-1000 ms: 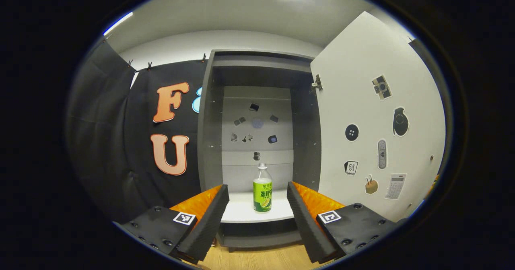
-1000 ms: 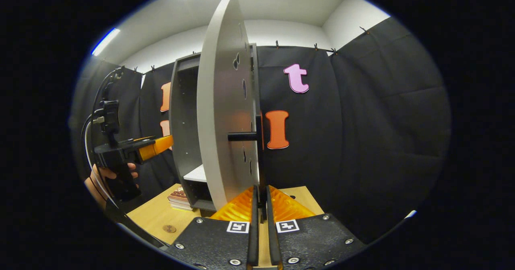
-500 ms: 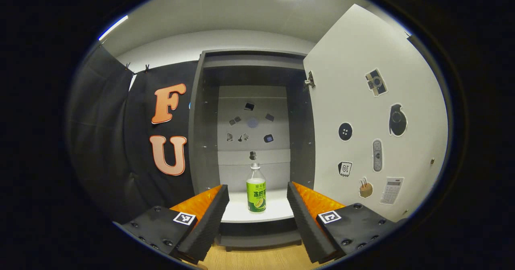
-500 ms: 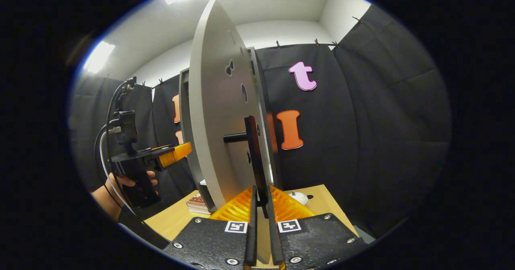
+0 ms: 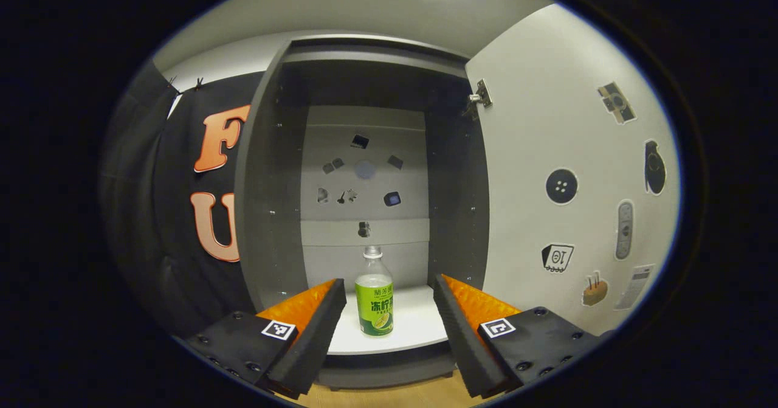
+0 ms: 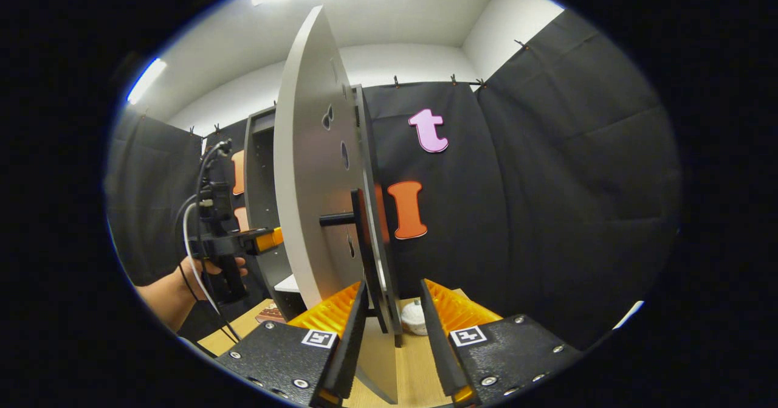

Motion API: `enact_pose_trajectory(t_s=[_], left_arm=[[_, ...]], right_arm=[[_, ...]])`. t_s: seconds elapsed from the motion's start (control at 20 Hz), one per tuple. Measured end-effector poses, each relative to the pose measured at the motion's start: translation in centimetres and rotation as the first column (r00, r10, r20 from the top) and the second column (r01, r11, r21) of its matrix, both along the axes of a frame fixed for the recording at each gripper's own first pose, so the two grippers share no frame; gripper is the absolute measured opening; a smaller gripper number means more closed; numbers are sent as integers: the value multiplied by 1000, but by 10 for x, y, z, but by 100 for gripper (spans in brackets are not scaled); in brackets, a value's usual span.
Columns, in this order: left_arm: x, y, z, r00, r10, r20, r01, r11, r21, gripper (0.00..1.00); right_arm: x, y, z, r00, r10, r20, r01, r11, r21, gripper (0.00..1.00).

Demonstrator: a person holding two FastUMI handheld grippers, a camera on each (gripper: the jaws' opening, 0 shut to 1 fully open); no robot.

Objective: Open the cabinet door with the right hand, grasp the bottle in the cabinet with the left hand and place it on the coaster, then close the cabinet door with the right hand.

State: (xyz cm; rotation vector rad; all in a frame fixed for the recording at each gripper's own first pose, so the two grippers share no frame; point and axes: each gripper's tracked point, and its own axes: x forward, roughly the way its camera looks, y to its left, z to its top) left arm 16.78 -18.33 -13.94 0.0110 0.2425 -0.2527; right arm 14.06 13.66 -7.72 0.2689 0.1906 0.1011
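Left gripper view: grey cabinet (image 5: 267, 213) stands with its white sticker-covered door (image 5: 547, 152) swung wide to its right, leaving the front clear. Clear plastic bottle with green label (image 5: 374, 295) stands upright on the cabinet's white shelf (image 5: 419, 329), beyond and between the spread fingers of the left gripper (image 5: 389, 329), untouched. Right gripper view: right gripper (image 6: 392, 335) spread, straddling the door's black bar handle (image 6: 364, 256).

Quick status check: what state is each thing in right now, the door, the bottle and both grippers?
White cabinet door with stickers: swung wide open.
Dark bar handle on the door: free, between the right gripper's spread fingers.
Green-labelled clear bottle: upright, capped, on the white cabinet shelf, not gripped.
Left gripper: open, short of the bottle.
Right gripper: open.
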Motion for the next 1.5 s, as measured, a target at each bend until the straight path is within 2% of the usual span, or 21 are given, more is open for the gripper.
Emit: enact_pose_trajectory(t_s=[0.05,0.25,0.3,0.35,0.5,0.8,0.95,1.0,1.05,1.25,1.3,1.35,1.4,1.45,1.5], left_arm=[[11,-1,-12,1000,2,-15,-2,1000,12,95],[42,-8,-65,993,-12,-121,14,1000,13,95],[49,-8,-74,990,-8,-137,10,1000,20,95],[57,-5,-84,988,7,-154,-2,999,34,95],[80,1,-110,981,28,-193,-16,998,67,95],[117,-5,-139,981,-5,-195,22,996,85,95],[127,-13,-154,977,-51,-209,69,995,78,95],[127,-11,-151,977,-51,-206,68,995,75,93],[131,-15,-154,977,-58,-206,74,995,70,84],[125,-13,-139,981,-49,-186,63,996,70,82],[120,-11,-131,983,-45,-176,57,996,67,78],[111,-10,-123,986,-36,-163,48,997,65,79],[103,-7,-115,987,-27,-156,37,997,65,78],[95,-2,-109,989,-17,-148,27,998,65,78],[86,4,-103,990,-5,-140,15,998,69,78]], right_arm=[[-2,0,1,1000,-11,3,11,1000,8,56],[-12,-7,2,998,-70,-4,70,998,2,60],[-14,-9,2,997,-83,-5,83,996,-10,73],[-16,-10,3,995,-97,-5,96,995,-24,68],[-21,-11,3,993,-120,-12,119,991,-60,70],[-22,-11,3,989,-144,-25,142,987,-75,70],[-24,-10,-6,987,-153,-45,148,985,-88,70],[-24,-8,-11,987,-148,-59,142,985,-97,70],[-25,-7,-15,987,-143,-67,136,985,-107,70],[-24,-4,-17,992,-104,-64,97,990,-99,72],[-23,-3,-15,994,-88,-59,83,993,-87,77],[-23,-2,-14,996,-72,-52,68,995,-76,77],[-24,-4,-14,997,-58,-47,55,996,-68,72],[-25,-4,-14,998,-42,-41,39,997,-61,77],[-26,-6,-13,999,-27,-38,25,998,-56,77]])
